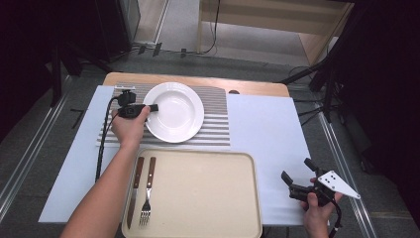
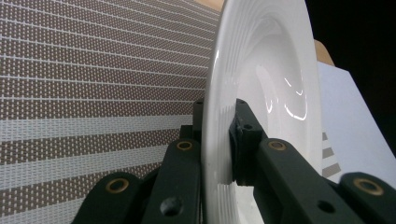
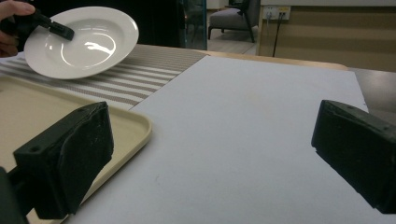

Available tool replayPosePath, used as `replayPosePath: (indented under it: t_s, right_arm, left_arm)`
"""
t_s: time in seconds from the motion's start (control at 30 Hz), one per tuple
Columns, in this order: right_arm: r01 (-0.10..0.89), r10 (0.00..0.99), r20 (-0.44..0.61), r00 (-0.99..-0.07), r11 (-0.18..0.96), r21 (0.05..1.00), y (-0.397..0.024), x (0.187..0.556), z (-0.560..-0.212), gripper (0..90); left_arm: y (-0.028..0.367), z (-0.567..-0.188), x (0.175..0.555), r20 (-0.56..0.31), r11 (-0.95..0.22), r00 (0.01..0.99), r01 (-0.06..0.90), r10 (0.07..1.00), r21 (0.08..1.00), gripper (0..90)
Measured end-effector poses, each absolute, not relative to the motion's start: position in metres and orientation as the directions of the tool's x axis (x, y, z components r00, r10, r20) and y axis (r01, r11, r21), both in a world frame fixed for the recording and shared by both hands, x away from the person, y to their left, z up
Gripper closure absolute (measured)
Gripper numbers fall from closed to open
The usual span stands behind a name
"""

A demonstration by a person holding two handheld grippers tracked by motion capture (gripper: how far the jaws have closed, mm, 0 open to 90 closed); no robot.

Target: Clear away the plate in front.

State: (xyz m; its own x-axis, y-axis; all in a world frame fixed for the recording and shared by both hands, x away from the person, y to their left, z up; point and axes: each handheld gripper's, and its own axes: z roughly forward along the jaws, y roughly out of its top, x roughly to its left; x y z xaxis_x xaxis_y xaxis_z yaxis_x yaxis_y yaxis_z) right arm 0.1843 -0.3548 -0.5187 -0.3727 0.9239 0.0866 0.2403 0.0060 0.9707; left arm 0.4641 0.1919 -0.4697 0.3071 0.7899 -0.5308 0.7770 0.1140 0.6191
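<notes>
Left gripper (image 1: 148, 108) was pinched on the rim of the white plate (image 1: 174, 112), one jaw over the rim and one under it; in the left gripper view the pads (image 2: 243, 140) clamped the rim edge tight. The plate was over the striped placemat (image 1: 218, 114) at the far side of the table. In the right gripper view it sat tilted, the gripped side raised; whether its far edge touched the mat couldn't be told.

Right gripper (image 1: 296, 179) was spread wide, nothing between the jaws, held low over the white table cover (image 1: 267, 129) near the right front corner, well apart from the plate.

Nearer the person was a beige tray (image 1: 198, 198), with a knife (image 1: 134, 191) and fork (image 1: 147, 196) lying side by side at its left end.

Handling, as a judgement: the plate looked like glazed ceramic, so stiff, fairly heavy for a one-sided pinch, slick and breakable. Held by one rim point it would want to droop or swivel, and the glaze gives the pads little friction. Best hold is deep on the flat rim band, not the very lip. Move slowly, keep it low and set it down flat.
</notes>
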Motion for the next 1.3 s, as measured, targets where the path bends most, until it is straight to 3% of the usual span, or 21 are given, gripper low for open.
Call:
replayPosePath:
  t_s: [1.3]
  right_arm:
    - [0.241, 0.923, 0.073, -0.377, 0.022, 0.970, -0.353, 0.184, -0.519, 0.0]
  left_arm:
    - [0.176, -0.446, 0.414, -0.539, 0.034, 0.454, 0.742, 0.710, 0.669, 82.1]
